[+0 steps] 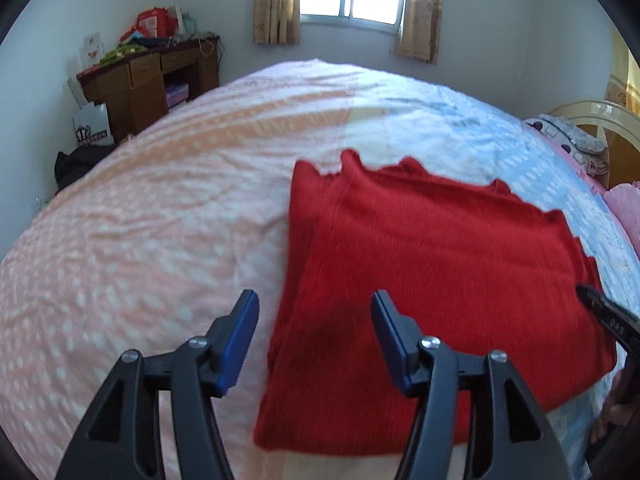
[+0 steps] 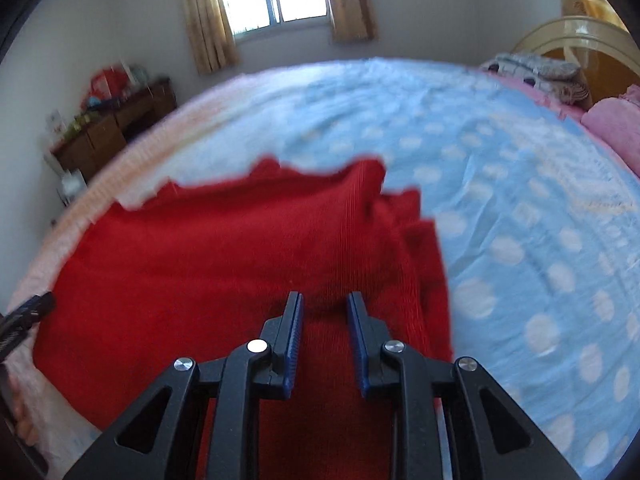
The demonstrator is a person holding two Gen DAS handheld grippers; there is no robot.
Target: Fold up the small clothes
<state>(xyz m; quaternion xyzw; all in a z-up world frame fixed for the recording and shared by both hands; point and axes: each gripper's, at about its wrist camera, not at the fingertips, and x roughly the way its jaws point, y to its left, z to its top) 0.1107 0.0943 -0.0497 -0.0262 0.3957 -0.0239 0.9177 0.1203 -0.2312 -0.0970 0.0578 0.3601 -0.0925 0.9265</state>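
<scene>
1. Red ribbed knit, a small garment [image 1: 432,272] already doubled over into a rough rectangle, lies flat on the bed's peach-and-blue spotted cover [image 1: 160,208], near the front edge and across the seam where peach meets blue.
2. The left gripper [image 1: 316,320] stands released, jaws well apart, above the garment's left border with nothing between the pads. The right gripper [image 2: 323,312] is also released, jaws narrowly parted over the garment's right half, and no cloth is pinched.
3. The fold in hand looks laid; the likely next step is to take hold for another fold or to smooth the piece.
4. To do it well, each gripper should take all layers at a corner, since the far edge shows several uneven, stepped layers and the right side is bunched in ridges.
5. The grippers should lift together and level, so the knit does not stretch or skew.
6. Open room lies ahead and to both sides on the bed. The pink pillows [image 2: 612,128] and headboard sit well to the right, the wooden desk [image 1: 148,80] far left.
</scene>
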